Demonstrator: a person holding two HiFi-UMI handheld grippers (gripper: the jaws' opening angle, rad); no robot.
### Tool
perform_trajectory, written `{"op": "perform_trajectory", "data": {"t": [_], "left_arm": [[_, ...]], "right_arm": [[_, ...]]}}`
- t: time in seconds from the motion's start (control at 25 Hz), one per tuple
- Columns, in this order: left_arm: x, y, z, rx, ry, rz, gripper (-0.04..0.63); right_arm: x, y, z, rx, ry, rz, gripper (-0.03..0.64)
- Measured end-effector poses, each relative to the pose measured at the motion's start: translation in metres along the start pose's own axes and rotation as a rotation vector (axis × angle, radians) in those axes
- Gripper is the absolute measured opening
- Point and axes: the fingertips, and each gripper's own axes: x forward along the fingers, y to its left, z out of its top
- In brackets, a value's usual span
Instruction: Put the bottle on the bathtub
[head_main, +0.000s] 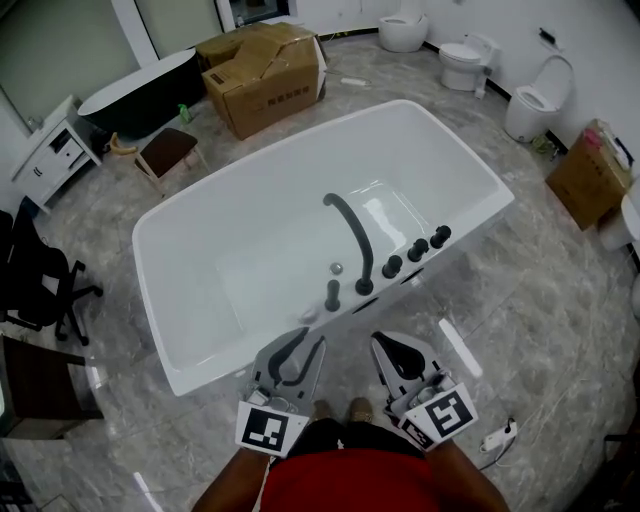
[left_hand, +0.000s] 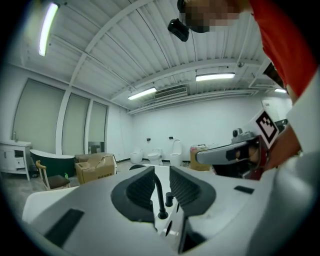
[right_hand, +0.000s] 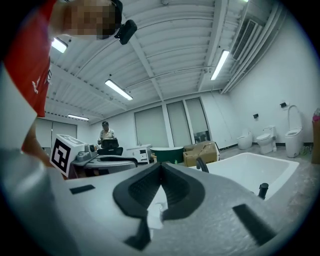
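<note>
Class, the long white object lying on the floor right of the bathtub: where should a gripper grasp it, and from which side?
Probably around its middle, from above, jaws across the narrow width: the white object lies flat and elongated on the floor. The right gripper is nearest, but its jaws are together.

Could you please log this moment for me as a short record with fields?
Left tongs: open, nothing between them
Right tongs: shut, empty
Bathtub: white, just ahead of both tongs, no bottle on it
Faucet: black, curved, on the tub's near rim, black knobs beside it
Bottle: none that I can make out
Task stage: apparently not begun
</note>
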Motion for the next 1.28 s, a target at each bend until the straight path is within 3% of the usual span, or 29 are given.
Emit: {"op": "perform_trajectory", "data": {"t": [0.12,0.28,1.28], "left_arm": [[-0.011,-0.007,0.011,-0.022,-0.012,0.003,0.044],[-0.02,-0.01,0.024,-0.028,-0.027,0.012,0.017],[-0.025,-0.015,0.034,-0.02,-0.059,-0.013,0.011]], "right_arm": [[-0.007,0.007,0.004,0.008,-0.019,0.007,0.005],[-0.016,0.014,0.012,0.002,-0.041,0.021,0.005],[-0.024,0.028,0.019,-0.036,-0.039,0.022,0.005]]}}
